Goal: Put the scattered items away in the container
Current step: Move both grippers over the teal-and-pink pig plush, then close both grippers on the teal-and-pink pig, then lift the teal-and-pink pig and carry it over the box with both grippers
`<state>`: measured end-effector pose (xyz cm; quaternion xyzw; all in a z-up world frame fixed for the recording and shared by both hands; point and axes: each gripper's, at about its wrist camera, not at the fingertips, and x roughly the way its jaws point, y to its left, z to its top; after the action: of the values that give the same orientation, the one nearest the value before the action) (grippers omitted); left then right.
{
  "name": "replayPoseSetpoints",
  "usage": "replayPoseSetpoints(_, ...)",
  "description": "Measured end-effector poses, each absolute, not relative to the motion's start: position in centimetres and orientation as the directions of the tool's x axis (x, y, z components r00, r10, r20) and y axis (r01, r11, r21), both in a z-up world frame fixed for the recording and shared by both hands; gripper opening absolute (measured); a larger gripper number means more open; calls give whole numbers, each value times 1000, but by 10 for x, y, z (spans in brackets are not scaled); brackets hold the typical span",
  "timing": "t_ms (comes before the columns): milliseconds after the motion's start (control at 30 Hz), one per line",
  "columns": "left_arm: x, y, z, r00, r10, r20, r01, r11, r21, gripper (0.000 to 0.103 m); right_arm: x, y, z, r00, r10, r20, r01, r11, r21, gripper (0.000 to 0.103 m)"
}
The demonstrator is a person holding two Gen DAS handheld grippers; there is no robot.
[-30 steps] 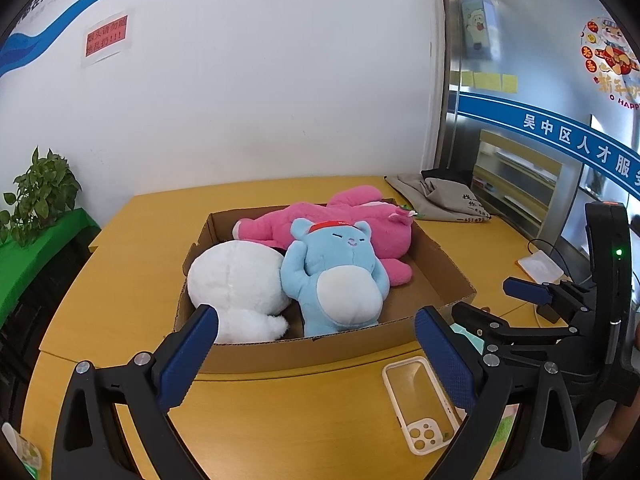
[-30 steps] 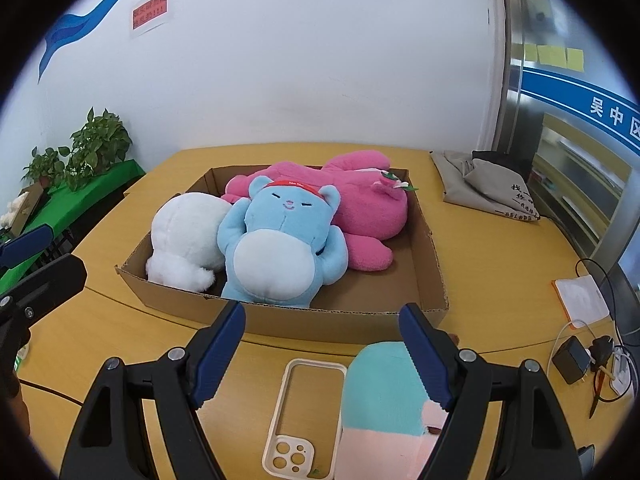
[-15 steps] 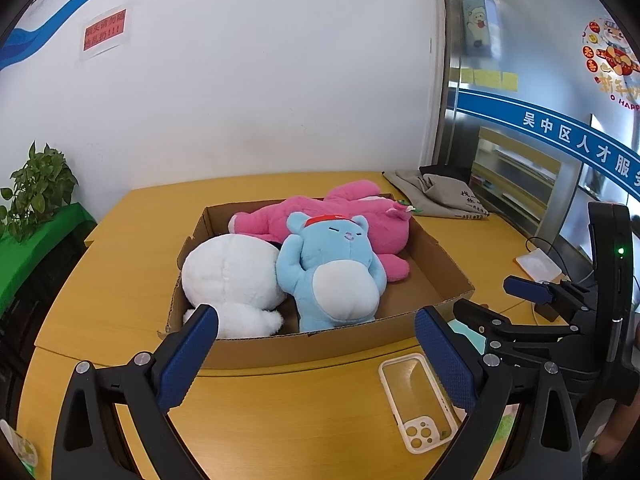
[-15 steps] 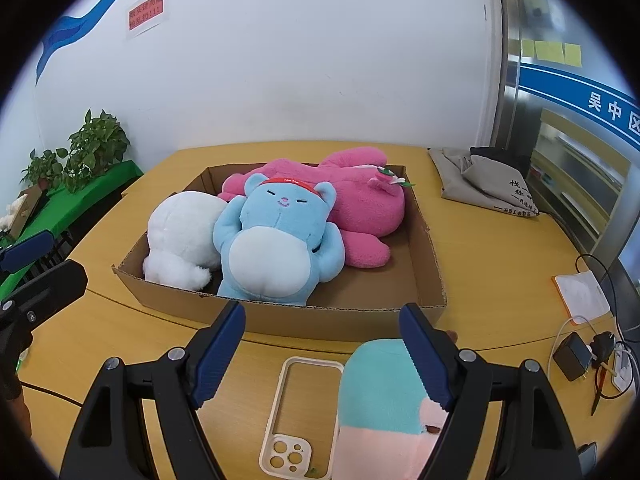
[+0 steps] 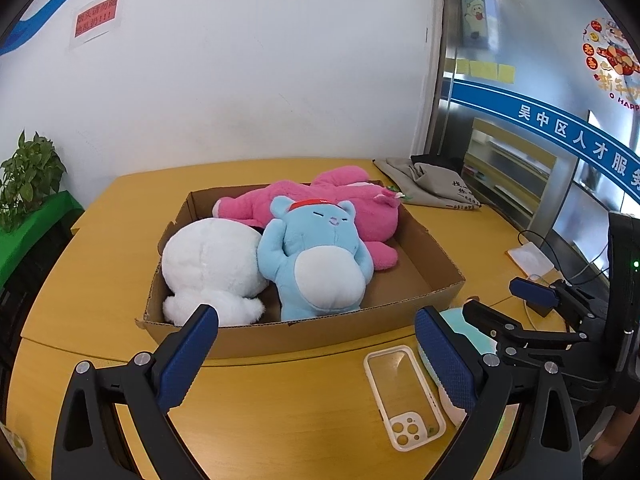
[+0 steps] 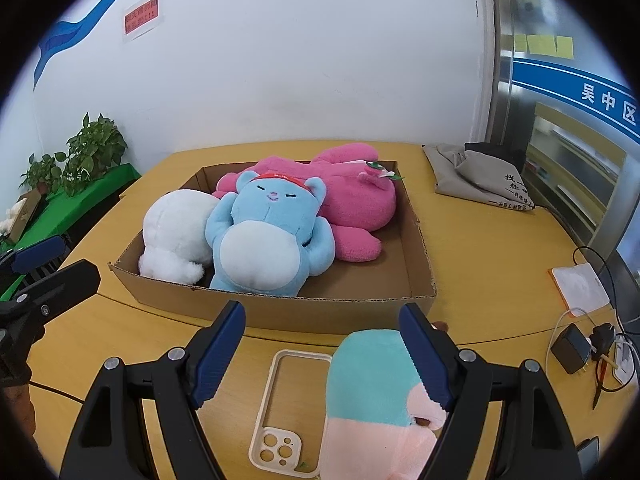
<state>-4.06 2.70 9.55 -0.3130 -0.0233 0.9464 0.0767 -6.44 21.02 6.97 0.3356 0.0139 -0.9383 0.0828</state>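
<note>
Cardboard box (image 5: 304, 336) holding white, blue and pink plush toys, teal-and-pink plush (image 6: 372, 396) and clear phone case (image 6: 286, 408) near it, left gripper (image 5: 316, 356) and right gripper (image 6: 322, 356) both spread wide, empty.

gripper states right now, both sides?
left gripper: open, holding nothing, above the table in front of the cardboard box.
right gripper: open, holding nothing; teal-and-pink plush lies beneath it, ungripped.
</note>
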Motion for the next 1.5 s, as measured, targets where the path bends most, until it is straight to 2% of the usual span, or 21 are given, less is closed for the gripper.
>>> replayPoseSetpoints(133, -51, 38, 88, -754, 223, -618, -168, -975, -146, 102, -53, 238, 51, -756, -100, -647, 108, -994, 26, 79)
replayPoseSetpoints(333, -77, 61, 65, -671, 315, -671, -223, -949, -223, 102, -47, 275, -7, -667, -10, -745, 21, -1000, -5, 79)
replayPoseSetpoints(367, -83, 67, 60, -653, 329, -682, -233, -944, -232, 102, -47, 280, -18, -656, -17, -755, 15, -1000, 9, 82)
replayPoseSetpoints(400, -88, 72, 54, -638, 337, -693, -240, -941, -237, 102, -45, 285, -23, -660, -46, -750, 16, -999, 47, 88)
replayPoseSetpoints(633, -117, 113, 16, -518, 418, -746, -302, -905, -298, 102, -50, 292, -42, -614, -232, -754, 80, -969, 233, 93)
replayPoseSetpoints(767, -137, 140, -10, -435, 451, -779, -346, -883, -318, 102, -49, 276, -50, -575, -321, -753, 173, -947, 272, 93)
replayPoseSetpoints(867, -145, 161, -35, -369, 425, -827, -372, -882, -288, 101, -46, 264, -59, -546, -368, -753, 224, -930, 292, 93)
replayPoseSetpoints(967, -150, 166, -45, -354, 431, -830, -379, -877, -294, 101, -43, 259, -66, -537, -383, -751, 232, -924, 305, 93)
replayPoseSetpoints(1100, -157, 165, -52, -312, 439, -843, -374, -872, -315, 91, -43, 266, -71, -523, -425, -739, 229, -905, 359, 93)
replayPoseSetpoints(1233, -154, 169, -52, -297, 440, -848, -386, -867, -315, 80, -43, 255, -74, -481, -426, -766, 261, -904, 339, 93)
replayPoseSetpoints(1333, -151, 166, -50, -300, 447, -842, -387, -864, -321, 73, -33, 234, -81, -494, -344, -798, 304, -929, 212, 84)
replayPoseSetpoints(1400, -149, 162, -49, -304, 460, -834, -381, -861, -336, 70, -31, 237, -79, -493, -365, -789, 281, -926, 253, 76)
replayPoseSetpoints(1500, -143, 157, -40, -313, 482, -818, -383, -853, -356, 69, -26, 241, -74, -511, -378, -772, 275, -923, 271, 69)
